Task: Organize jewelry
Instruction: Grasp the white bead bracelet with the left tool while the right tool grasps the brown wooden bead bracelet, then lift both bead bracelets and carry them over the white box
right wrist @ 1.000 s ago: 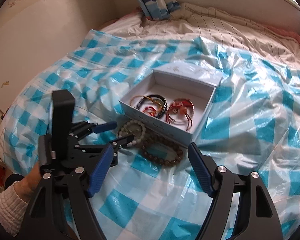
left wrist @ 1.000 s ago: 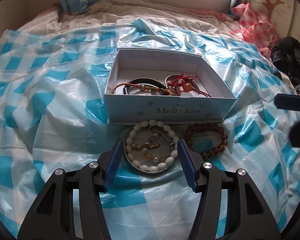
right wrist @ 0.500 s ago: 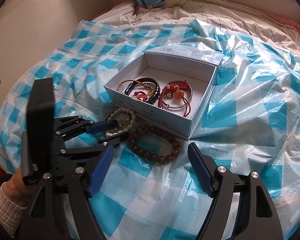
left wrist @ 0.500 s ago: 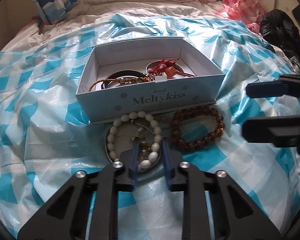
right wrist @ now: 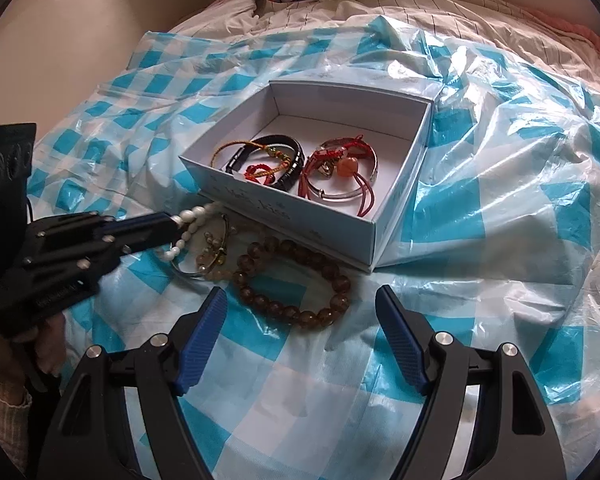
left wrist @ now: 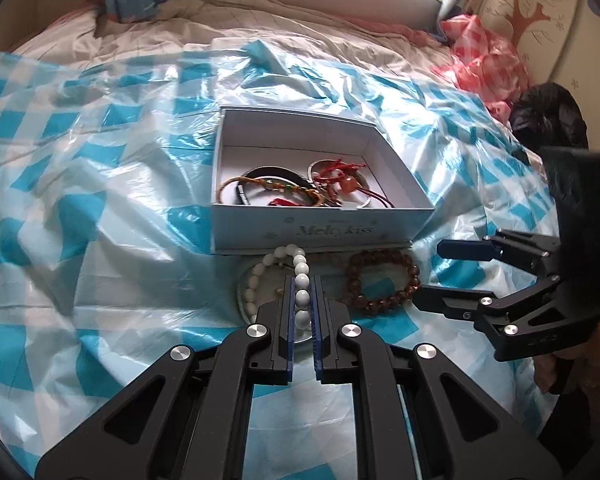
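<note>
Left hand-held gripper (left wrist: pixel 302 300): jaws closed on the white bead bracelet (left wrist: pixel 300 280), which they have just been closing on; several beads sit between the blue pads, and part of the loop is raised off the bed, seen in the right wrist view (right wrist: pixel 188 226). Right hand-held gripper (right wrist: pixel 300 332): jaws wide apart, nothing between them, poised just above the brown bead bracelet (right wrist: pixel 296 280).

Item count outside the box: three pieces. One white bead bracelet of oval, milky beads. One brown bead bracelet of round, translucent amber-brown beads, lying flat in a closed loop. One thin metal bangle (right wrist: pixel 210 256) with small pale and amber beads on it, lying under and beside the white loop. All three lie on the bed close against the near wall of the box, white bracelet and bangle toward the left, brown bracelet just beside them on the right.

Container count: one open, pale blue cardboard box (left wrist: pixel 324 232) with white inner walls and "Melty kiss" printed on its near wall. It stands near the middle of the bed on a blue-and-white checked plastic sheet (left wrist: pixel 80 216).

Contents of the box: one black band (right wrist: pixel 288 160), a gold-coloured cord bracelet with green beads (right wrist: pixel 260 148), a small red knotted cord (right wrist: pixel 260 172), and a silver bangle tangled with red cord and an orange bead (right wrist: pixel 348 168). An exact count of the red cords cannot be made.

A person's hand (right wrist: pixel 44 344) holds the left gripper's grip.
</note>
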{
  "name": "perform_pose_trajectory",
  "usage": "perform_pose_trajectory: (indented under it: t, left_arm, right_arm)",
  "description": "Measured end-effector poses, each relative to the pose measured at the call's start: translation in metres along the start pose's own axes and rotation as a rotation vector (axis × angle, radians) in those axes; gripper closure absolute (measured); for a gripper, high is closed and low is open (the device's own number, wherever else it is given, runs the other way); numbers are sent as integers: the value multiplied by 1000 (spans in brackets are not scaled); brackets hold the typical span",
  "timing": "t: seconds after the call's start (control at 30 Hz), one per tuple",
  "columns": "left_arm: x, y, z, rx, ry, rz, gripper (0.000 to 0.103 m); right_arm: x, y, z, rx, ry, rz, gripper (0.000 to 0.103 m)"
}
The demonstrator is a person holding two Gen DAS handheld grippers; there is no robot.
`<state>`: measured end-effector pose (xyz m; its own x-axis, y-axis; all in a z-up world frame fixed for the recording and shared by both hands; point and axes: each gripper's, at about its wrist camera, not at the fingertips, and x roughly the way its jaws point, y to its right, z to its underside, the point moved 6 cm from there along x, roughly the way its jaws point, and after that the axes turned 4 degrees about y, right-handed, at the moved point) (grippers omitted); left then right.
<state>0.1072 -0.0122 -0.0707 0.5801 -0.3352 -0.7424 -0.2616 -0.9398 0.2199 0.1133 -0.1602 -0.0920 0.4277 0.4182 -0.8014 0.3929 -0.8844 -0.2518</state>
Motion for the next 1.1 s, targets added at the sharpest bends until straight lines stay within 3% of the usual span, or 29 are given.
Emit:
perform_pose_trajectory:
  t: [0.5, 0.7, 0.77, 0.87, 1.1]
  left_arm:
    - [-15, -7, -3, -23, 21, 8, 96]
    - [-18, -8, -5, -30, 27, 16, 97]
    - [-20, -8, -7, -35, 30, 22, 97]
    - [-22, -9, -9, -37, 36, 23, 97]
    - [-29, -11, -14, -49, 55, 34, 97]
  right_arm:
    - [25, 9, 7, -2, -30, 43, 32]
    - [27, 9, 9, -20, -21, 51, 53]
    - [27, 6, 10, -23, -23, 31, 73]
    - [24, -1, 10, -37, -24, 12, 90]
    - [6, -15, 7, -42, 6, -38, 90]
